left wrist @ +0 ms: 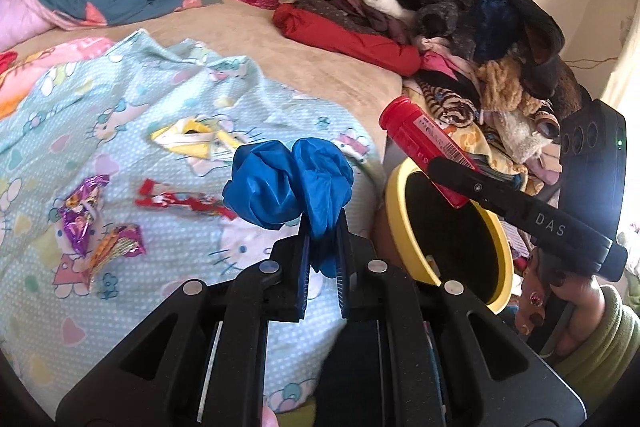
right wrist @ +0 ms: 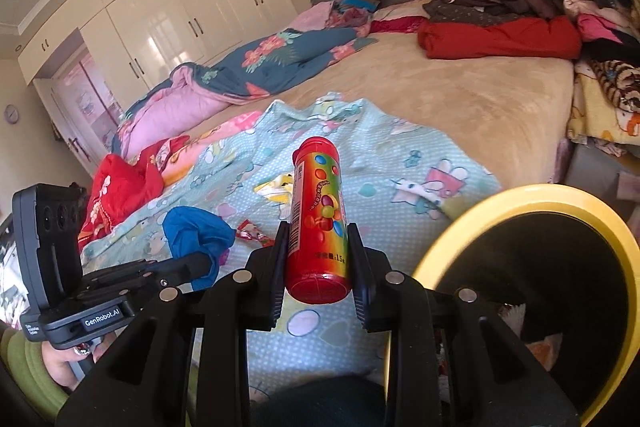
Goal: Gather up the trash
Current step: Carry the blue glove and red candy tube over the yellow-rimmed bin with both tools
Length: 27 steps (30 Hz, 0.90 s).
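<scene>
Both jaws clenched: right gripper [right wrist: 318, 247] grasps red candy tube [right wrist: 318, 223], cap end pointing forward-up; left gripper [left wrist: 324, 227] pinches crumpled blue glove [left wrist: 288, 183].

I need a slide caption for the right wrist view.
Right gripper holds a red candy tube beside the yellow bin.

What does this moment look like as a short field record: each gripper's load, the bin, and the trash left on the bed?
left gripper: shut on blue glove
right gripper: shut on red candy tube, held lengthwise between the jaws
bin: yellow rim, dark inside, beside the bed, to the right of both grippers
tube vs bin: in the left wrist view the tube is at the bin's rim, not dropped
trash left on blanket: red wrapper, purple foil wrapper, orange foil wrapper, yellow wrapper
</scene>
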Each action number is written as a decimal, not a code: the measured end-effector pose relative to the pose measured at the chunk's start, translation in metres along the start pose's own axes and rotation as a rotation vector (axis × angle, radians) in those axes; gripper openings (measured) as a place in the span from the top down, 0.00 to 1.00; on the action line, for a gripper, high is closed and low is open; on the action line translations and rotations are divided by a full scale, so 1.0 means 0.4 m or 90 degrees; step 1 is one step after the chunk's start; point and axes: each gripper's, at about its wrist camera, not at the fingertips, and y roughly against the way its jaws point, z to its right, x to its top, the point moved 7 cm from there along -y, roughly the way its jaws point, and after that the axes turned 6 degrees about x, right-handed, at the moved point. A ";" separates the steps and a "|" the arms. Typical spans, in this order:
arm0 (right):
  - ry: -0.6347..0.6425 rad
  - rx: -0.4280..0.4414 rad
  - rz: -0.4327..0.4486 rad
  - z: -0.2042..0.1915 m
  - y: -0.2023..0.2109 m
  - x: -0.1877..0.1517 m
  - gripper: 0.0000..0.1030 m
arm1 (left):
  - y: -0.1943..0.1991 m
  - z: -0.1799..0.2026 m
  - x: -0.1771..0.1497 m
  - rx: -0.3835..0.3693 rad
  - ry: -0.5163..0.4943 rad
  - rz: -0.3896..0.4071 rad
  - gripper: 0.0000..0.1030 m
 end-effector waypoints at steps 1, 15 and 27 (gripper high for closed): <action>-0.001 -0.002 0.002 0.003 0.007 -0.001 0.74 | 0.001 0.008 0.001 -0.001 -0.003 0.001 0.94; -0.037 -0.030 0.042 0.071 0.099 -0.008 0.74 | 0.004 0.125 0.019 -0.027 -0.055 0.012 0.94; -0.080 -0.061 0.078 0.156 0.181 -0.012 0.74 | -0.009 0.219 0.018 -0.051 -0.094 0.008 0.94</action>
